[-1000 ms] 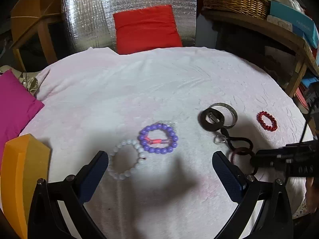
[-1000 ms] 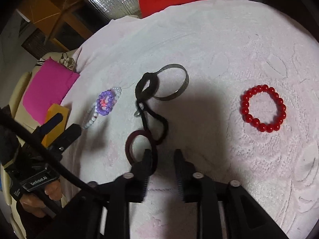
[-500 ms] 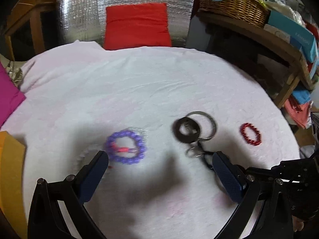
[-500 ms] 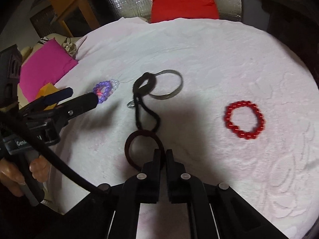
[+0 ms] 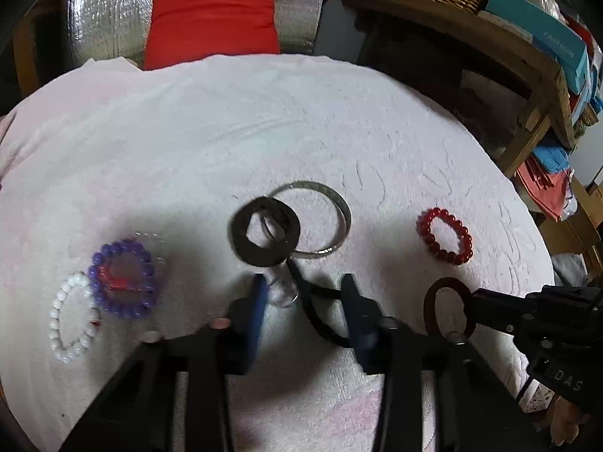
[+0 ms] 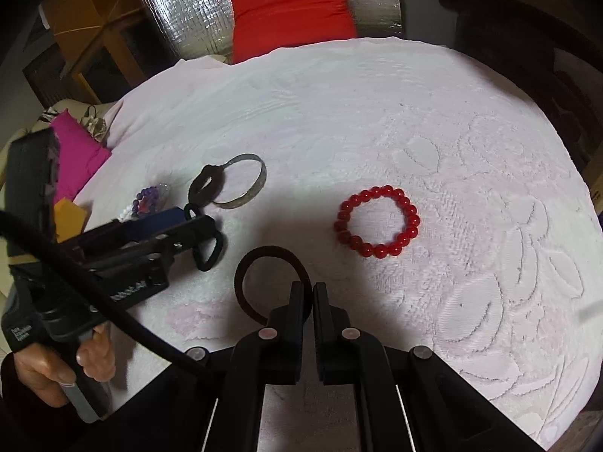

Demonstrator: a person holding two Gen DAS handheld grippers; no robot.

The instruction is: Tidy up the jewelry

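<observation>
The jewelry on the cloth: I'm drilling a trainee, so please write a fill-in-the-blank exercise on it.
1. The right gripper is shut on the dark ____ hair tie.
2. The bead bracelet lying alone is ____.
3. The purple bracelet touches a ____ bead bracelet.
4. The left gripper straddles a ____ cord.

Missing: red; red; white; black

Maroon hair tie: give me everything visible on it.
The maroon hair tie is a thin, dark reddish-brown loop, fabric-like elastic, open in a near-round ring. The right tongs are shut on its near edge, fingers pinching the band. It sits low over the white cloth, left of the red bead bracelet; whether it touches the cloth is unclear.
</observation>
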